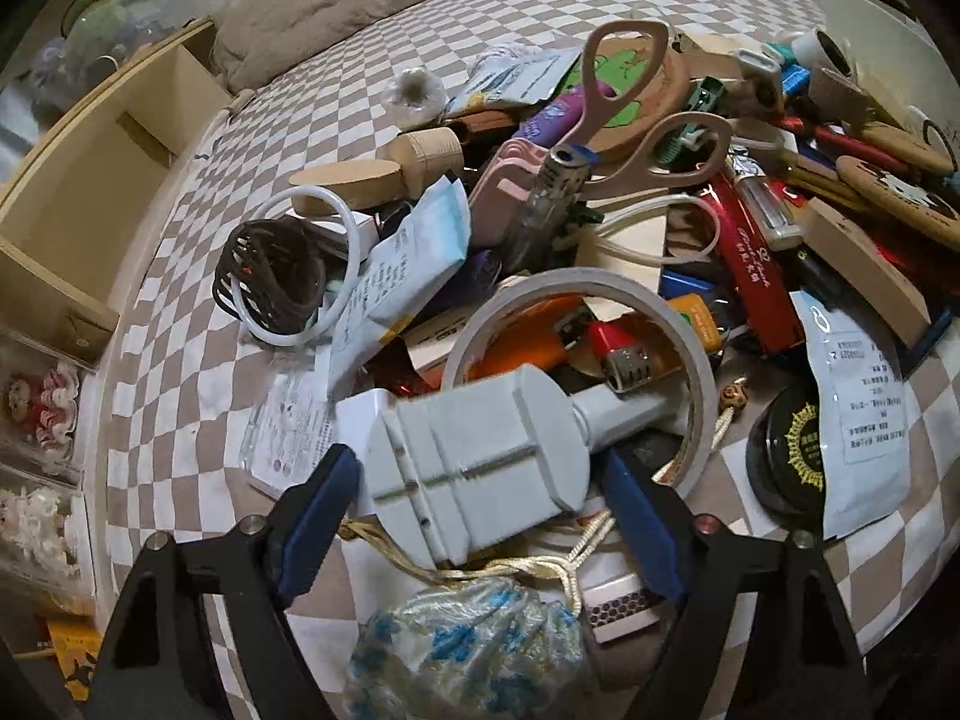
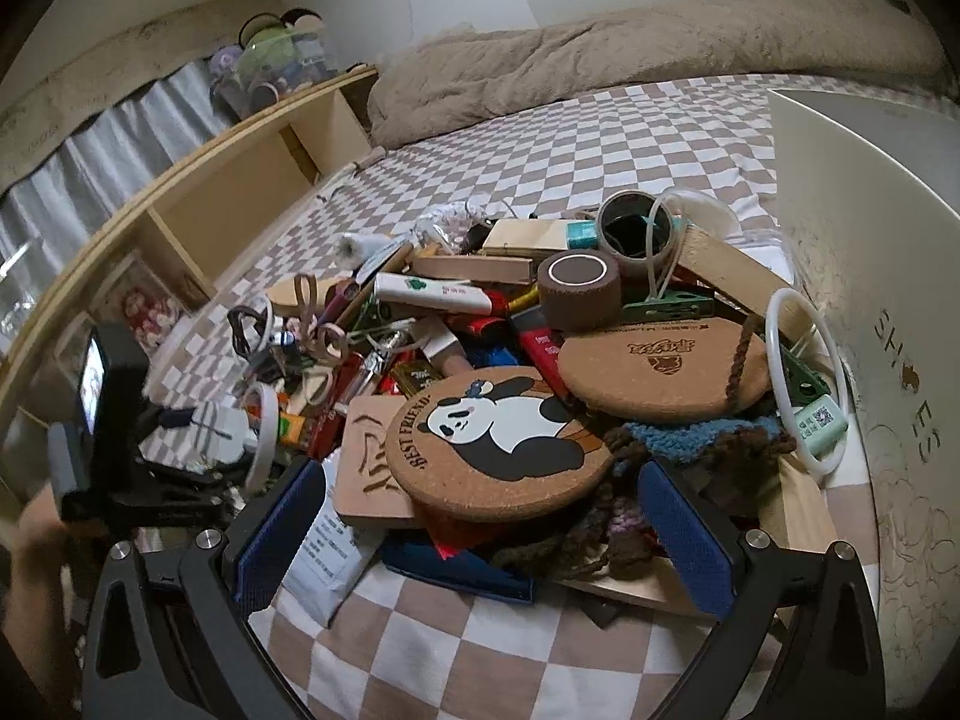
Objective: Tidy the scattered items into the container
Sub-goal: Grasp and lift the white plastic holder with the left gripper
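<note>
Right wrist, panda coaster [image 2: 501, 441] "BEST FRIEND"

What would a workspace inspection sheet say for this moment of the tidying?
Surface: checkered bedsheet under a heap of small items.
Job's things: panda coaster, scissors, tape roll, grey plastic tool; white shoe box beside the heap.
Clutter: paper packets mixed into the heap.
Grippers: left gripper, jaws flank the grey plastic tool, contact unclear; right gripper, jaws open on either side of the panda coaster's near edge.
Cables: thin white cord looped in the heap.
Surroundings: beige blanket, wooden shelf.
</note>
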Available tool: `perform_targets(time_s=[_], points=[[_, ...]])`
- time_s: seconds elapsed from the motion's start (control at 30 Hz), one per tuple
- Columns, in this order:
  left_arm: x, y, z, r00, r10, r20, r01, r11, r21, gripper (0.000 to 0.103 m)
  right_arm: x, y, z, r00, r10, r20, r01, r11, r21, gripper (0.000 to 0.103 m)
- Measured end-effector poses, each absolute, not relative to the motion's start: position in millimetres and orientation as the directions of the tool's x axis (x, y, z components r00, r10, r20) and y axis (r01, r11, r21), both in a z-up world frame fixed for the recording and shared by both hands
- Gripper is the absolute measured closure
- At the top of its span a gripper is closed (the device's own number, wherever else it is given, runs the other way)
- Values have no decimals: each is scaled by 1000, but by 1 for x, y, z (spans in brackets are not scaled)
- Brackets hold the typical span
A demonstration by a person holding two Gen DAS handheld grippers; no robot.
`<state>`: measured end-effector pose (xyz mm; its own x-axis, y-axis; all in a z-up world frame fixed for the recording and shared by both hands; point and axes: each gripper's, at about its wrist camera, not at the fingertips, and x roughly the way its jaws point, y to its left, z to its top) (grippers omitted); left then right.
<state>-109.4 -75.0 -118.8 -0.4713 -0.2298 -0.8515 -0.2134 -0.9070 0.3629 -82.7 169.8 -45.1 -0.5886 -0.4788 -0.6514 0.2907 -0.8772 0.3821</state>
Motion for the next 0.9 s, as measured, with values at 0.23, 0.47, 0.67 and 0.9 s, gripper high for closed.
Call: perform_targets(time_s=[0.23,0.47,0.67,0.9], points=[[-105,-96,-105,-526,-223,-821,-157,-923,351,38,-82,170,-45,-578,-485,-657,299,-874,382,0],[-89,-113,-69,-620,-175,-765,-40,-966,254,73,-85,179,-41,-541,-586,-603,310,-805,505,0],[-89,-125,-66,-629,-152,-763,-29,-975,219,43,-90,170,-45,-524,-564,-638,311,-825,472,0],[-95,-125,-69,-615,-120,-780,-40,-982,182,28,-101,150,-50,-507,-523,-685,344,-852,396,0]])
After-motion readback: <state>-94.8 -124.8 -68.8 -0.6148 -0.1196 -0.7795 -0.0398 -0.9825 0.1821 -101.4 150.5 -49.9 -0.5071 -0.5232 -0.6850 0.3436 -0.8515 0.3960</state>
